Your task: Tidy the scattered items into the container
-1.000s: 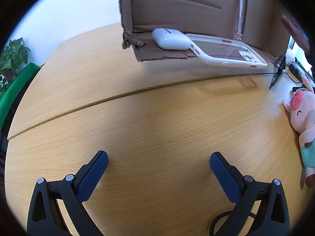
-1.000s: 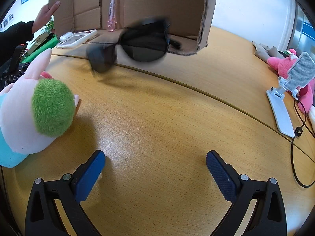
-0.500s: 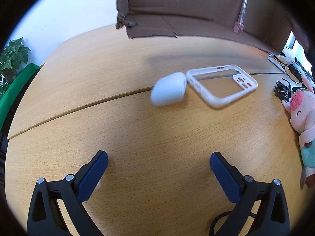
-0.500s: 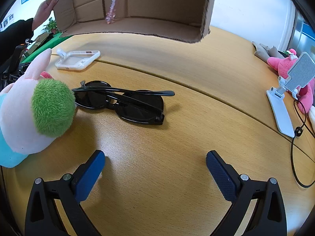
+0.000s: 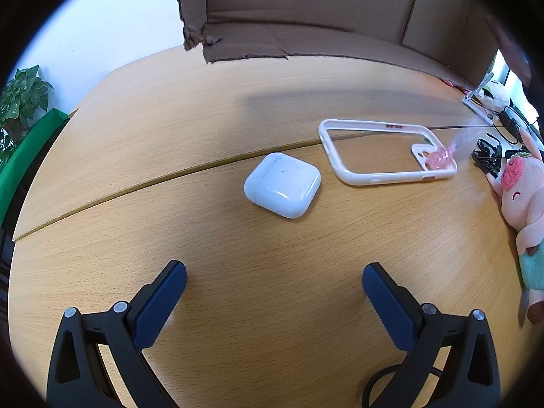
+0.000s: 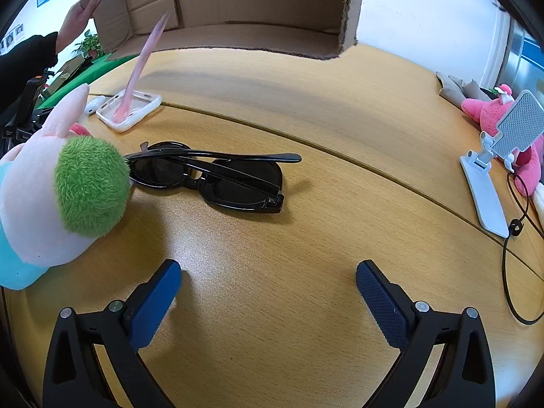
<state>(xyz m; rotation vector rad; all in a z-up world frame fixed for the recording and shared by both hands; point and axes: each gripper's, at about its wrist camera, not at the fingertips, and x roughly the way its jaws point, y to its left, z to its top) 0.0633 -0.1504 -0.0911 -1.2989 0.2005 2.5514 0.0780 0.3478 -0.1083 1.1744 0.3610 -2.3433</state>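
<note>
Two tools, left tool (image 5: 274, 280) and right tool (image 6: 268, 277), are hovering spread apart, gripping nothing. Earbud case (image 5: 282, 185), phone case (image 5: 380, 151) and sunglasses (image 6: 217, 176) are lying mid-desk (image 5: 170, 136), while the cardboard box (image 6: 238, 6) is hanging tilted above the far edge.

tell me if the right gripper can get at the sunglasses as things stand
Probably yes. The right gripper is open, with bare table between it and the sunglasses. The plush toy touches only their left end.
</note>
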